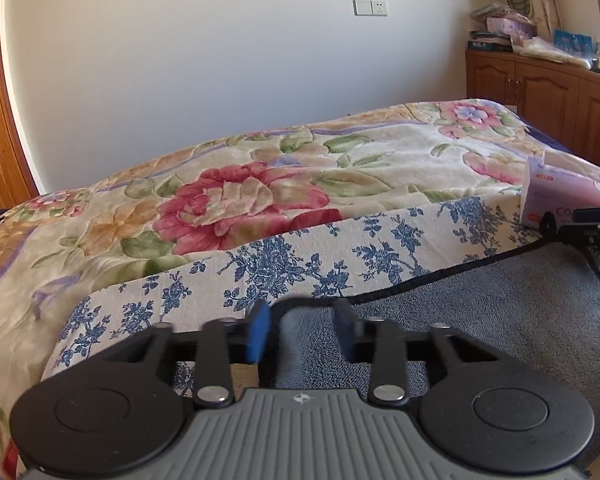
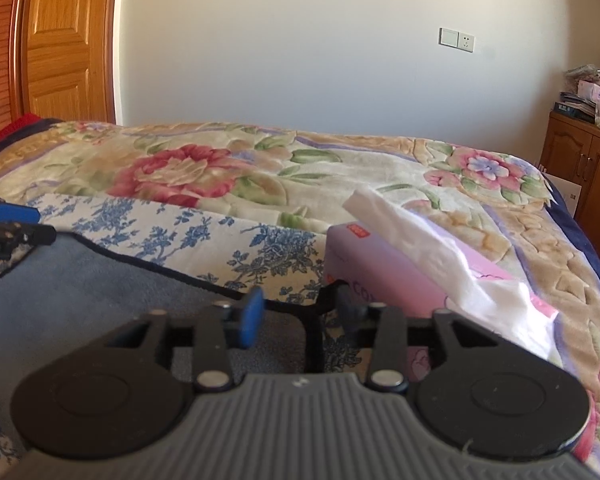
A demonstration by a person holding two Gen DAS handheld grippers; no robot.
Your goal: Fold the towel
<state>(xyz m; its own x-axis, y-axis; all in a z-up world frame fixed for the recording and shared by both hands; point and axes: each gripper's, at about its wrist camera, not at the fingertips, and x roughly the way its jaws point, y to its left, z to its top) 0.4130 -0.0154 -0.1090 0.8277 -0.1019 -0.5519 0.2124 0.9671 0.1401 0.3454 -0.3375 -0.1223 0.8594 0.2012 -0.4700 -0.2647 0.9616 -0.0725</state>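
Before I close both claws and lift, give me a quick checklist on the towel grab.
1. Left claw open: ok, jaws stand apart.
2. Left claw at a corner of the gray towel: ok, the dark-trimmed corner sits between its fingers.
3. Right claw open: ok.
4. Right claw at the towel's other far corner: ok, the trimmed corner lies between its fingers.
5. Clear room on the right: not ok, the pink tissue box sits right beside the right claw's finger.
6. Towel flat on the blue floral cloth: ok in what shows; the near edge is hidden.
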